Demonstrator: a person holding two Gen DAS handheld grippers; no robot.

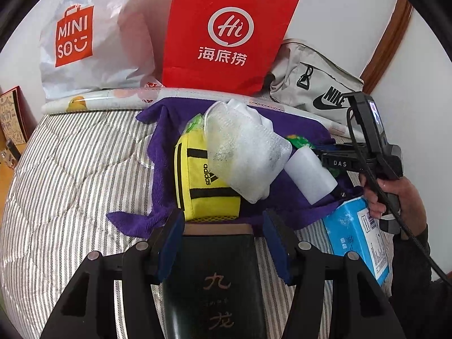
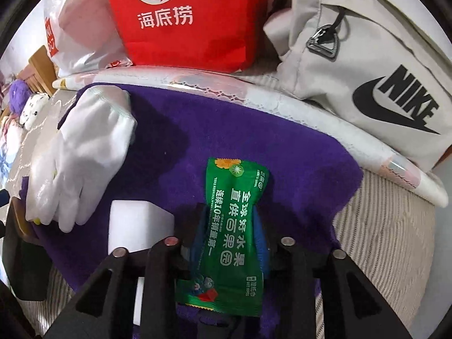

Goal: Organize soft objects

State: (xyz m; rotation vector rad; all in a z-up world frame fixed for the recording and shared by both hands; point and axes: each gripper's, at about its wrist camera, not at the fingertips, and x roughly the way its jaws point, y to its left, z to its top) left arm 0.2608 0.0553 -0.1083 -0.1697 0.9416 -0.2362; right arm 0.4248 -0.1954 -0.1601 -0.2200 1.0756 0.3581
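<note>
Wipes come first: we see the green wet-wipe packet (image 2: 230, 234) lying lengthwise between the blue pads of the right claw (image 2: 230, 226), its top end reaching out onto the purple towel (image 2: 254, 130) and its bottom end back toward the camera. The pads sit close against the packet's sides, pinching it in slightly, so the right claw grips it at a narrow opening. On the towel, left of the packet, lies a white foam block (image 2: 138, 220), and further left a white glove (image 2: 84, 152).

The left claw (image 1: 223, 234) stands about half open around a dark box with gold characters (image 1: 217, 276); we cannot tell whether its pads press on it. Just beyond that box on the towel sits a yellow pouch (image 1: 203, 180).
</note>
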